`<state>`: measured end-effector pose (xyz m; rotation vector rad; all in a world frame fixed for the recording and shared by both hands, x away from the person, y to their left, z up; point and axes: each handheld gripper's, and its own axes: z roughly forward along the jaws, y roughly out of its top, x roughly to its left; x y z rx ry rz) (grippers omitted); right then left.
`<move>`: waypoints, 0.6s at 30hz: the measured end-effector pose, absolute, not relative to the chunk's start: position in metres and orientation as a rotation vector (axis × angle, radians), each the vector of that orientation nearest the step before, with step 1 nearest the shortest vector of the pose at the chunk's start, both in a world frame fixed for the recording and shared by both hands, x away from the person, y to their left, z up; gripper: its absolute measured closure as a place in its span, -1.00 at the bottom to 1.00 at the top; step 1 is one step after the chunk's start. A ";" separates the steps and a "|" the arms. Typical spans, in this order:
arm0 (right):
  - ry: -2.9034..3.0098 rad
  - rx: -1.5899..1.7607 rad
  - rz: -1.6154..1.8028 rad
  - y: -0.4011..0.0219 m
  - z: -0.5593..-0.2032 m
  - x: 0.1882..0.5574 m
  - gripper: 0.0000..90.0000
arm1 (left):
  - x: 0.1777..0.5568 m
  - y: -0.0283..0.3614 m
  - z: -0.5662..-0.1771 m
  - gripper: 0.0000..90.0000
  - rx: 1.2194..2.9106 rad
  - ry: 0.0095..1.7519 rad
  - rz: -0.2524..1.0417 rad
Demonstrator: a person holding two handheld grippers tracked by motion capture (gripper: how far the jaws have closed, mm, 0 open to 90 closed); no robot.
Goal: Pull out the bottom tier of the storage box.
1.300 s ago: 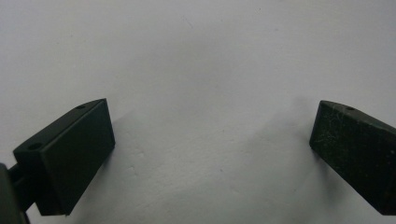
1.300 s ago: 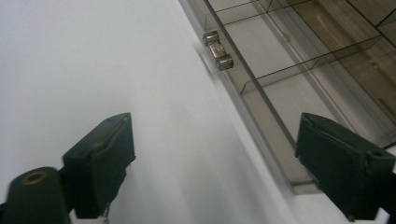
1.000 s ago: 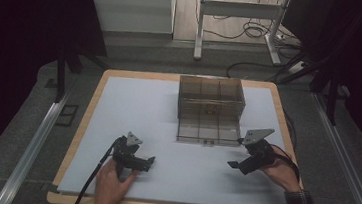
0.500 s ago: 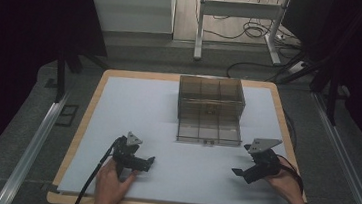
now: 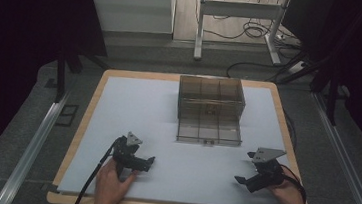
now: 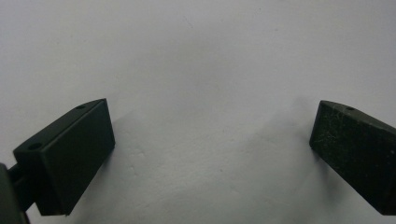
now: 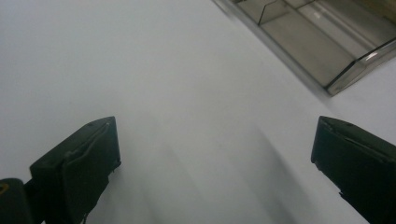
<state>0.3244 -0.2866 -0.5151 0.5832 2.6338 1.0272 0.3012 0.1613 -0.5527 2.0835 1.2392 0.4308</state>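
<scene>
The clear drawer box (image 5: 211, 104) sits at the table's (image 5: 118, 106) far middle, its drawer pulled out toward the near side. Both grippers rest near the front edge, the left gripper (image 5: 149, 161) at left and the right gripper (image 5: 240, 180) at right, jaws spread wide with nothing between them.

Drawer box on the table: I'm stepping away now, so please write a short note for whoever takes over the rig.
Left tongs: open, nothing between the jaws, low over the white mat.
Right tongs: open, nothing between the jaws, near the mat's right edge, short of the box.
Drawer box: clear, with compartments, at the far middle of the mat.
Bottom drawer: pulled out toward the person; its compartments look bare.
Done: the drawer stands open.
Left: whether it should be filled or pushed shut is unclear; nothing else lies on the mat.
</scene>
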 end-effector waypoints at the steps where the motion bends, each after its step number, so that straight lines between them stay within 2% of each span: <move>1: 2.638 0.587 1.025 -0.287 -0.516 0.324 -0.98 | 0.301 0.161 -0.553 -1.00 2.084 1.239 0.431; 18: 2.665 0.632 1.042 -0.292 -0.532 0.318 -0.98 | 0.301 0.161 -0.553 -1.00 2.085 1.238 0.433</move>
